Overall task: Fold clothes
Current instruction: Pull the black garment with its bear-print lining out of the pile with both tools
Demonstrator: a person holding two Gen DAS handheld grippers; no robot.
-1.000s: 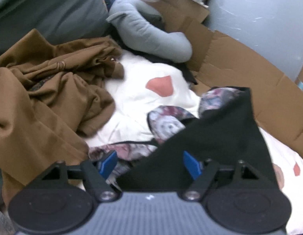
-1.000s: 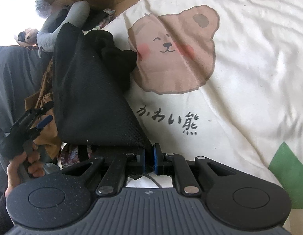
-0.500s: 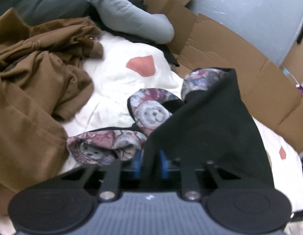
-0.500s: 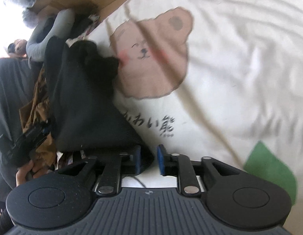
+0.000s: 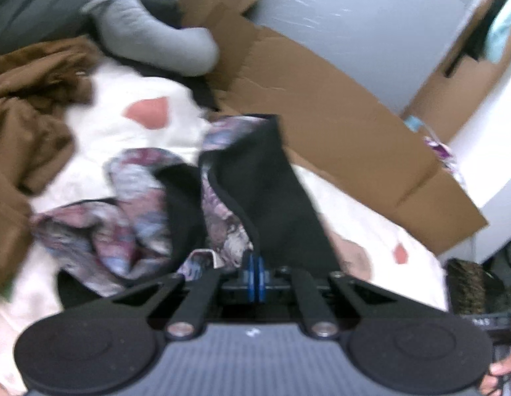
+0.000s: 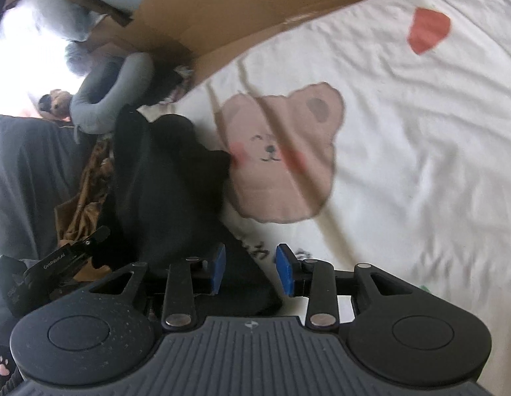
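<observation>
Left gripper [image 5: 254, 275], wide apart a second ago, now clamping black garment [image 5: 281, 198] edge. Right gripper [image 6: 251, 269] opening, releasing that garment; fabric lying loose between pads.

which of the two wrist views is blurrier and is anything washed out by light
Left wrist view: the blurrier one, the brown garment and patterned lining smeared, while the shut left claw stays crisp. Right wrist view: milder smear on the bear print; the upper left corner is blown out to white by backlight; fisheye bends the cardboard edge.
</observation>
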